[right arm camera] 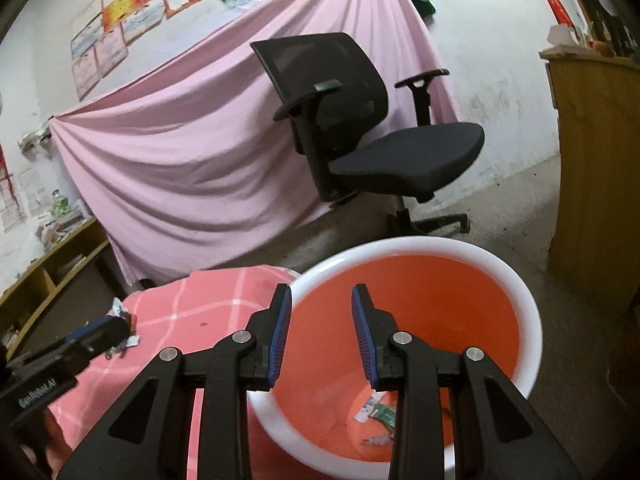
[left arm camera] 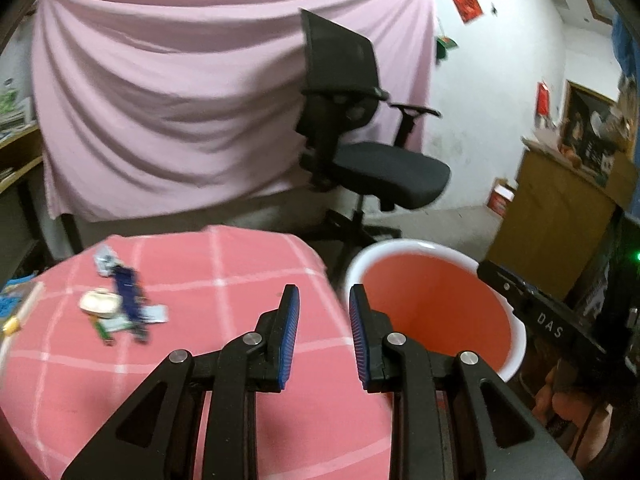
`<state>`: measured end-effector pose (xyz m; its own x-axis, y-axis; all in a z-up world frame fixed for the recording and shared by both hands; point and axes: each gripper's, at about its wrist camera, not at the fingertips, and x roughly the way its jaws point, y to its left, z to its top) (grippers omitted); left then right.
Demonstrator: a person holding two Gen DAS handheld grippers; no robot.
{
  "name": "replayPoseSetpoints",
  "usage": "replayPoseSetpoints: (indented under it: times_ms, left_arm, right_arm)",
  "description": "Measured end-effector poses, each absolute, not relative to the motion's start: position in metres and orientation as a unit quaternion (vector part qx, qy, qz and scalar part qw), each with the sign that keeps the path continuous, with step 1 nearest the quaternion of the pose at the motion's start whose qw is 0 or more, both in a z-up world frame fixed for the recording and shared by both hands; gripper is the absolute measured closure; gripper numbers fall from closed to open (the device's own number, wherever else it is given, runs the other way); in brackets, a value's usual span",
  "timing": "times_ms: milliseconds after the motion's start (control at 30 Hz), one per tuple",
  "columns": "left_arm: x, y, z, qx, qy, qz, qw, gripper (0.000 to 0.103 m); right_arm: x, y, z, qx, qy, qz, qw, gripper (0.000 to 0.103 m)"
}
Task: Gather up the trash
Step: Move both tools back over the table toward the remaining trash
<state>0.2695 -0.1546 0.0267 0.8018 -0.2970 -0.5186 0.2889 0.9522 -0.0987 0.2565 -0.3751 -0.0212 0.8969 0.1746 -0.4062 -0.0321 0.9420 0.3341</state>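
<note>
Blue-padded right claw (right arm camera: 320, 312) is hanging over the orange bin (right arm camera: 520, 292), jaws apart, holding nothing; wrappers (right arm camera: 378, 406) are lying at the bottom, below me. Left claw (left arm camera: 324, 308) is also spread and empty above the pink checked cloth (left arm camera: 240, 272). Remaining trash pile (left arm camera: 120, 308) is sitting ahead-left of it: I'm judging I should swing left, come down low, and pinch one piece.

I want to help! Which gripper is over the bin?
The right gripper. Its open fingers hang above the orange bin; the left gripper is above the pink tablecloth's edge.
</note>
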Motion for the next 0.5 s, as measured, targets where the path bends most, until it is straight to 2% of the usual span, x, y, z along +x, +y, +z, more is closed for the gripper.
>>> replayPoseSetpoints:
  times_ms: [67,100,200,267,300,333,400,467,500]
  left_arm:
    - [0.265,-0.135,0.033,-0.018,0.263,-0.138,0.955,0.081]
    - [0.263,-0.125,0.036,-0.023,0.257,-0.128,0.958,0.081]
    - [0.256,-0.094,0.043,-0.032,0.236,-0.088,0.967,0.081]
    - [0.251,-0.073,0.047,-0.042,0.221,-0.065,0.972,0.076]
    - [0.248,-0.064,0.049,-0.047,0.213,-0.057,0.974,0.069]
    - [0.244,-0.054,0.05,-0.054,0.205,-0.05,0.976,0.065]
    - [0.235,-0.036,0.052,-0.064,0.187,-0.038,0.979,0.062]
    - [0.228,-0.021,0.053,-0.065,0.174,-0.025,0.982,0.059]
    - [0.227,-0.017,0.052,-0.065,0.168,-0.018,0.983,0.051]
  right_arm:
    - [0.257,-0.363,-0.017,0.153,0.21,0.052,0.964,0.065]
    - [0.257,-0.358,-0.015,0.148,0.205,0.052,0.966,0.056]
    - [0.255,-0.339,-0.007,0.136,0.181,0.056,0.972,0.054]
    - [0.254,-0.327,-0.002,0.129,0.166,0.06,0.976,0.054]
    - [0.254,-0.322,0.001,0.127,0.159,0.061,0.977,0.05]
    - [0.253,-0.316,0.003,0.124,0.153,0.06,0.978,0.041]
    - [0.253,-0.305,0.008,0.123,0.143,0.065,0.98,0.027]
    - [0.253,-0.293,0.013,0.117,0.133,0.075,0.981,0.026]
    - [0.253,-0.287,0.015,0.111,0.129,0.078,0.982,0.023]
